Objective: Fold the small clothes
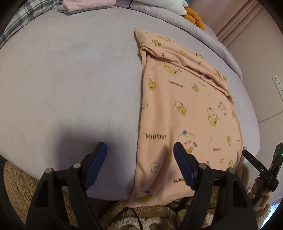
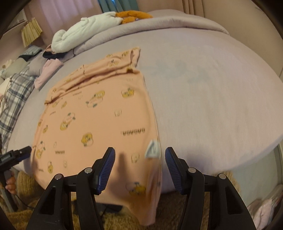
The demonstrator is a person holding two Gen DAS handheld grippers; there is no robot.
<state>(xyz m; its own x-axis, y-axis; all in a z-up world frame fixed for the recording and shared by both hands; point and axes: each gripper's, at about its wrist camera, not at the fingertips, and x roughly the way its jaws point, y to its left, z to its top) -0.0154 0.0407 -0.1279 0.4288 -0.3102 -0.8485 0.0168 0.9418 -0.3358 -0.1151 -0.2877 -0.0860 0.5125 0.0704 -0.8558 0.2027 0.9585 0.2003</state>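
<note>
Fingers: both pairs stand spread, with nothing pinched. The left gripper [image 1: 139, 154] hangs above the near left edge of the pink garment [image 1: 185, 109], one blue pad [image 1: 184, 164] over the cloth and the other over bare sheet. The right gripper [image 2: 139, 159] straddles the near right edge of the garment [image 2: 92, 113], where a small grey label [image 2: 152, 149] sits turned up.

Bed [image 1: 70, 79]: the lilac sheet serves as the folding surface. The garment lies flat on it, printed side up, its near hem hanging over the bed edge toward the shaggy tan rug [image 1: 17, 178]. The far end is already doubled over into a rumpled band. In my judgement the grippers are placed one at each near corner so that the hem can be taken up and carried toward the far fold.

Surroundings: a folded pink and grey stack [image 1: 84, 6] sits at the far left of the bed, beside plaid fabric [image 1: 16, 30]. A white plush item [image 2: 83, 33] and an orange one [image 2: 134, 16] rest on the bunched lilac quilt [image 2: 176, 23] at the head. All stand well apart from the garment.

Obstructions: none on the sheet between the hem and the far fold. The overhanging hem lies slack, so each pad needs to reach under the edge.
</note>
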